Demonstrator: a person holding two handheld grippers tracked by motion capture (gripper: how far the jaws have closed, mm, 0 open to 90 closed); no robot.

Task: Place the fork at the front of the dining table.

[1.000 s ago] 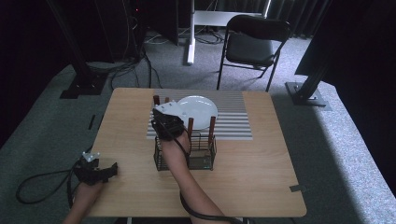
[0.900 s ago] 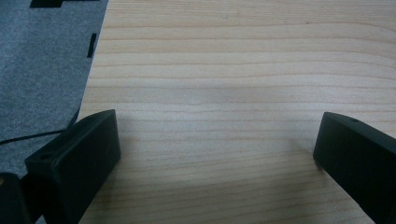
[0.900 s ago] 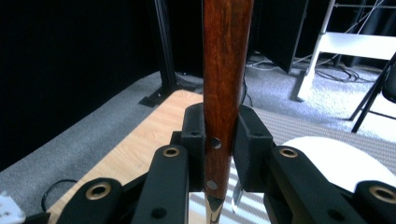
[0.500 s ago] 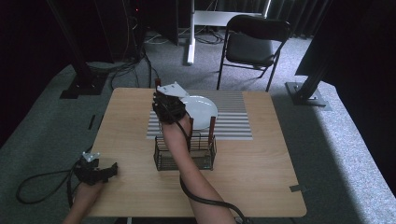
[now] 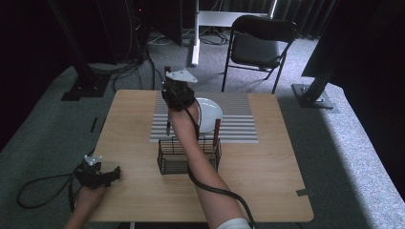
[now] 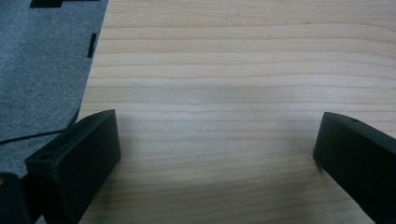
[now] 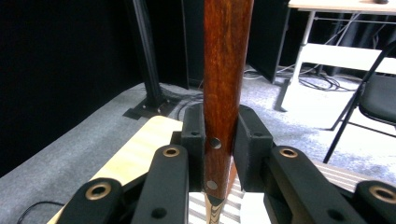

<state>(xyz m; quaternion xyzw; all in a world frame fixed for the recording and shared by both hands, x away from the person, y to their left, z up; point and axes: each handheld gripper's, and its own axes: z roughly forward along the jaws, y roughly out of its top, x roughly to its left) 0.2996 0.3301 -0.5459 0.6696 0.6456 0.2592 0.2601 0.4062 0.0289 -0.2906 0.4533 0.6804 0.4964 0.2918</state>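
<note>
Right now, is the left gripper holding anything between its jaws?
No, the left gripper has its jaws wide apart, with bare wooden table between them.

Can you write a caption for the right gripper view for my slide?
The right gripper has its black jaws shut on a reddish-brown wooden handle standing upright.

From up here I see a light wooden desk (image 5: 267, 171) standing on grey carpet (image 5: 363, 157). A black folding chair (image 5: 260, 45) sits just beyond its far edge, next to the leg of a white table (image 5: 193, 33). Black stand bases rest on the carpet at far left (image 5: 83, 88) and far right (image 5: 313, 95). Loose cables (image 5: 124, 69) trail across the floor behind. The back of the room falls into darkness, while the carpet at right is brighter.
</note>
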